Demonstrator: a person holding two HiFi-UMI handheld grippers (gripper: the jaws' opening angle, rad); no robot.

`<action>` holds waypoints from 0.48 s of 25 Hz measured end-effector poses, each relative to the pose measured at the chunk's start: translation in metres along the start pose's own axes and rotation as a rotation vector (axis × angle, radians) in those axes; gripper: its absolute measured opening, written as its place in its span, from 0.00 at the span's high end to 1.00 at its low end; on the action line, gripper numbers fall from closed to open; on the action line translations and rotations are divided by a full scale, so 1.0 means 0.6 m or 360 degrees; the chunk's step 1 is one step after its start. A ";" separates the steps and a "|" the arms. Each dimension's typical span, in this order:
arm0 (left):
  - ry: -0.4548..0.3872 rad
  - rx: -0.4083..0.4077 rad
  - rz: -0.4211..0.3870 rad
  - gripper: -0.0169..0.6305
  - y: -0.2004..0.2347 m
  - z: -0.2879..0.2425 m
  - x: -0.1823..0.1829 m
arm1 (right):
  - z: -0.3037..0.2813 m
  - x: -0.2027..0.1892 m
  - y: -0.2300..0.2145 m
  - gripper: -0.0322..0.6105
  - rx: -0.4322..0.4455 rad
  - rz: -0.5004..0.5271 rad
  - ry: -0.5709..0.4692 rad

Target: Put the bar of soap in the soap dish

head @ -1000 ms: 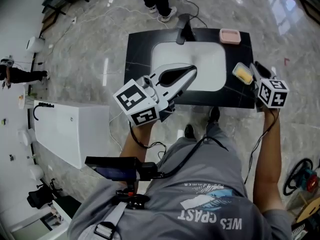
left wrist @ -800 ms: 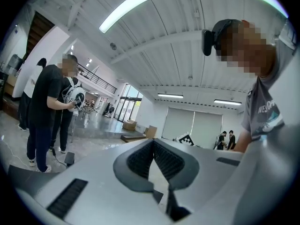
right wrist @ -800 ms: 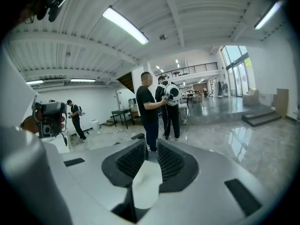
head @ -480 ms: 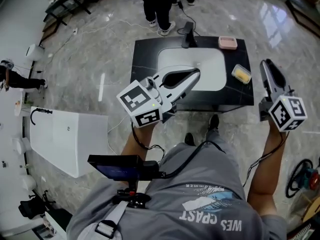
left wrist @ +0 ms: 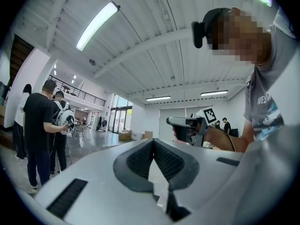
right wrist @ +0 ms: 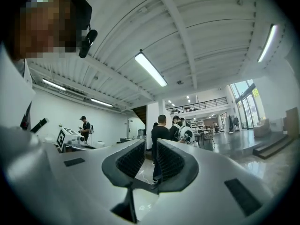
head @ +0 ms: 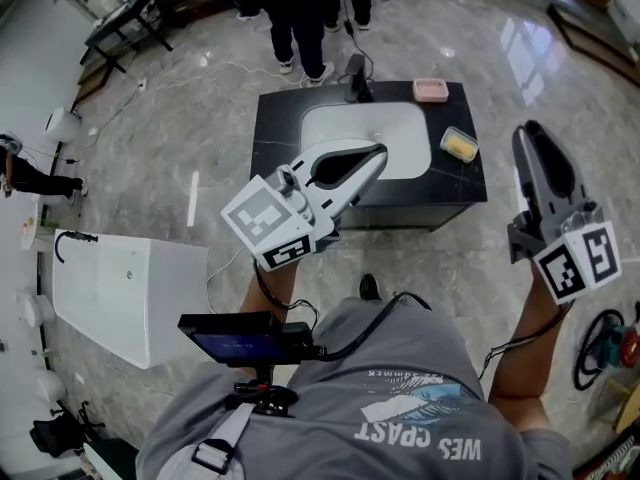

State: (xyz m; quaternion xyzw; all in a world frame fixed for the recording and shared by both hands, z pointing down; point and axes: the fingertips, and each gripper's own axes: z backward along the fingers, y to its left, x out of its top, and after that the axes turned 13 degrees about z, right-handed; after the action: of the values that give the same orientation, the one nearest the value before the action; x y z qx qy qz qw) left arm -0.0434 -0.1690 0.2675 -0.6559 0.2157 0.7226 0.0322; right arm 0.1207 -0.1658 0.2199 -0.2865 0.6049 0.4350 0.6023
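I am holding the left gripper [head: 374,156] over the sink [head: 340,128], jaws closed together. The bar of soap [head: 460,147] is lying in the clear soap dish [head: 446,132] just right of the sink. The right gripper [head: 532,134] is hovering further right, jaws slightly parted, gripping nothing.

Yellow bar of soap [head: 459,146] sits in the clear soap dish [head: 471,140] by the counter's [head: 272,148] right edge. Left gripper [head: 377,155] hovers over the near edge, and right gripper [head: 530,134] hangs off beyond the right side.
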 end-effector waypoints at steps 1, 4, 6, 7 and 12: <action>-0.0007 0.0011 -0.0009 0.96 -0.011 0.001 0.001 | 0.015 0.013 0.007 0.83 0.0015 0.0004 -0.0019; -0.0010 0.0044 -0.0021 0.96 -0.050 0.001 0.000 | 0.064 0.043 0.022 0.83 0.0056 0.0023 -0.0041; -0.0003 0.0064 -0.0019 0.96 -0.080 0.000 -0.009 | 0.103 0.047 0.026 0.83 0.0060 0.0017 -0.0029; -0.0002 0.0075 -0.0016 0.96 -0.098 -0.001 -0.016 | 0.125 0.047 0.028 0.83 0.0062 0.0008 -0.0021; -0.0020 0.0130 -0.0023 0.96 -0.193 -0.006 -0.053 | 0.251 0.064 0.052 0.83 0.0095 0.0019 -0.0028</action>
State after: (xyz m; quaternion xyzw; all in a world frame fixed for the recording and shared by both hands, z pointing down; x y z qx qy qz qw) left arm 0.0024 -0.0580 0.2666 -0.6510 0.2401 0.7172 0.0655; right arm 0.1615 -0.0138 0.2038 -0.2610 0.6140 0.4228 0.6133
